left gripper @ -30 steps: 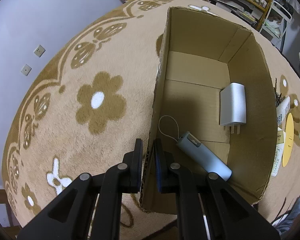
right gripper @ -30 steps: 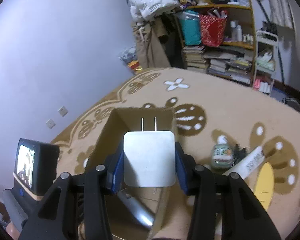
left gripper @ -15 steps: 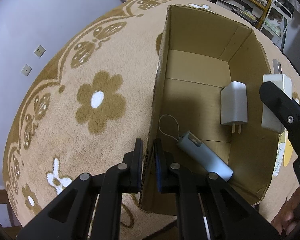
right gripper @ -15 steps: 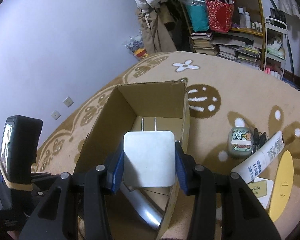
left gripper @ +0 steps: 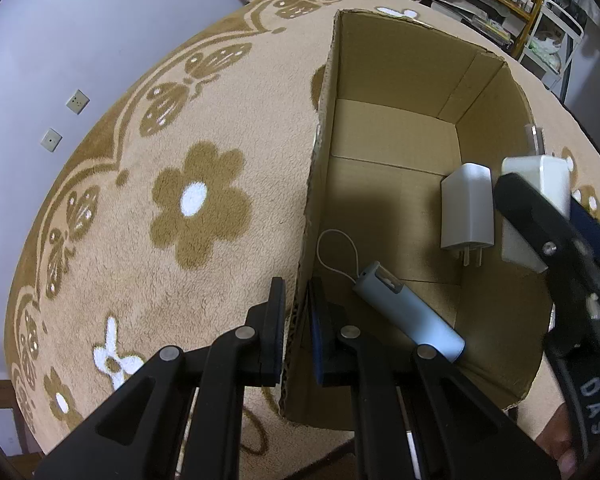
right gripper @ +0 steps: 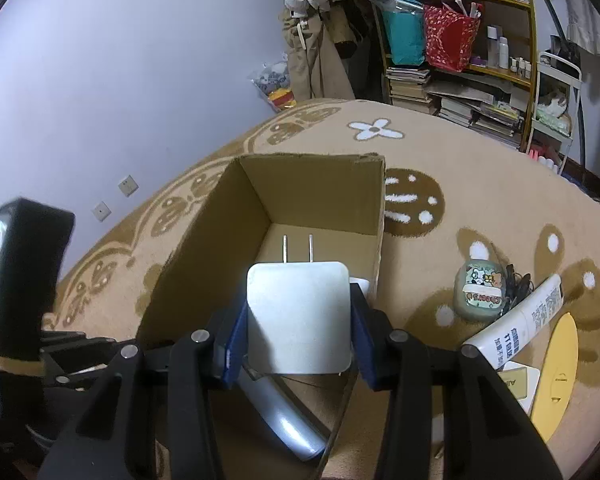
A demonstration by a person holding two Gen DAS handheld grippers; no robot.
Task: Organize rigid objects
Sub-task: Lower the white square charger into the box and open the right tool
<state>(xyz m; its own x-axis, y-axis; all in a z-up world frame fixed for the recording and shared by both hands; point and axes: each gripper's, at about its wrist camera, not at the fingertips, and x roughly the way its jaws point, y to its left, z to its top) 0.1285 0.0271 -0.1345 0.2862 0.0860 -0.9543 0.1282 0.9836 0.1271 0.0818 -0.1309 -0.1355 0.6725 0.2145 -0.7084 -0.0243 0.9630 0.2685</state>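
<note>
Left tool (left gripper: 296, 312) pinches the box (left gripper: 395, 64) wall; right tool (right gripper: 298, 320) grips a charger (right gripper: 298, 320) above the box.

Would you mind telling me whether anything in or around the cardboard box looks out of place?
Nothing looks damaged or spilled. The cardboard box stands upright, pinched at its wall by the left gripper; the right gripper holds a white charger over it.

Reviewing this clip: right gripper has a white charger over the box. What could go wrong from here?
1. The white charger in the right gripper hangs close to the cardboard box's right wall; lowered as is, it may catch the rim.
2. If released here, it may land on the smaller white adapter below.
3. The left gripper pinches the box's near wall only; a bump might tilt the box.
</note>
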